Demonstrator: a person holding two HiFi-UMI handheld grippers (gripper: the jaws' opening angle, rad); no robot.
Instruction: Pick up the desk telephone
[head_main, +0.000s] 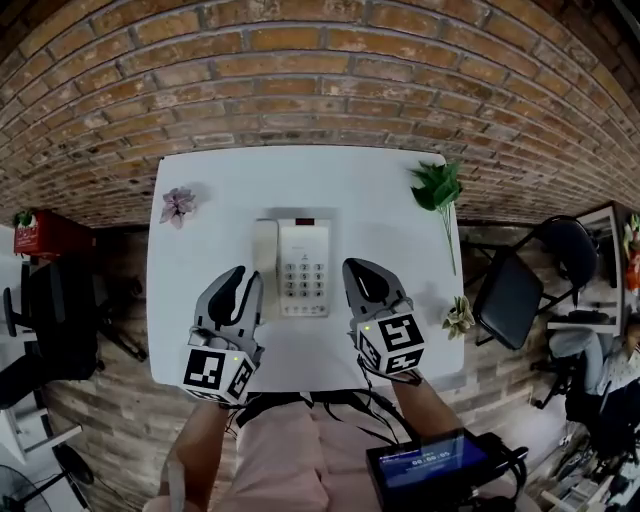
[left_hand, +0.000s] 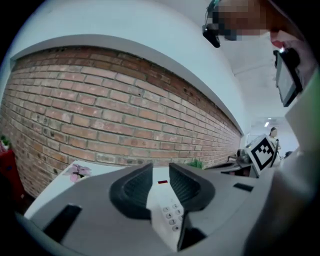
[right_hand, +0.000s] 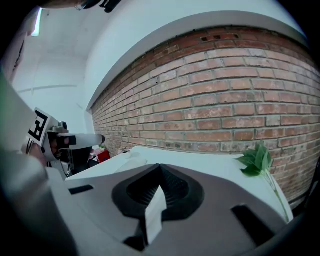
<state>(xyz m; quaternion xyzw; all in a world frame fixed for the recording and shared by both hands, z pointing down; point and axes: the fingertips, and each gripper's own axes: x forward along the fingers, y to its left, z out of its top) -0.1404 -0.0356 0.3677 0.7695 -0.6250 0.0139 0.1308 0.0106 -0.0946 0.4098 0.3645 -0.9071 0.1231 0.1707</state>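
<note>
A white desk telephone (head_main: 303, 268) with a keypad lies in the middle of the white table (head_main: 360, 180), its handset (head_main: 265, 255) on its left side. My left gripper (head_main: 240, 275) hovers at the phone's near left corner, jaws a small way apart with nothing between them. In the left gripper view the keypad (left_hand: 169, 212) shows through that gap (left_hand: 160, 167). My right gripper (head_main: 360, 268) sits just right of the phone's near end, jaws shut and empty. In the right gripper view (right_hand: 159, 167) the handset (right_hand: 124, 162) lies off to the left.
A pink flower (head_main: 178, 204) lies at the table's far left, a green leafy sprig (head_main: 438, 188) at the far right, a small plant (head_main: 460, 317) on the right edge. A brick wall (head_main: 320, 70) stands behind. Black chairs (head_main: 520, 290) stand to the right.
</note>
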